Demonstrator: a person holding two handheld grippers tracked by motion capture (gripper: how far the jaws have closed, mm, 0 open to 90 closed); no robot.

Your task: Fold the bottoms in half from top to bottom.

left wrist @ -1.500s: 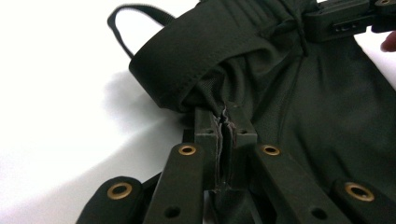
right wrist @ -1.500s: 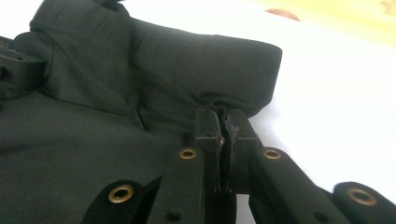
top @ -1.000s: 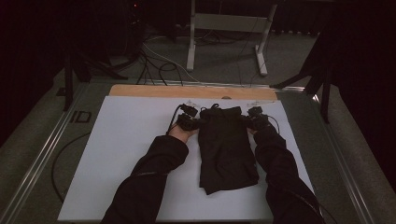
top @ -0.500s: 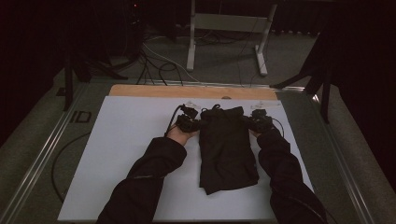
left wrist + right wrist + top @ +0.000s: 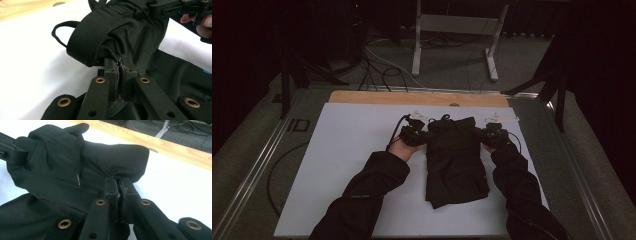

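Observation:
A black garment (image 5: 455,160) with an elastic waistband (image 5: 92,37) and a drawstring lies folded lengthwise on the white table cover (image 5: 352,145). At its far left corner my left gripper (image 5: 421,135) is shut on the waistband cloth (image 5: 119,65), which bunches up over the jaws. My right gripper (image 5: 484,135) is shut on the far right corner (image 5: 119,183), lifting a fold of fabric (image 5: 112,157). The right gripper (image 5: 180,8) and a hand show at the top right of the left gripper view.
A wooden strip (image 5: 417,98) runs along the table's far edge. White table surface lies to the left and right of the garment. Cables (image 5: 377,70) and a metal stand (image 5: 452,30) sit on the floor beyond the table.
Both grippers, holding the garment's far end, have shifted slightly toward the person, and the far edge of the cloth now bunches up between them.

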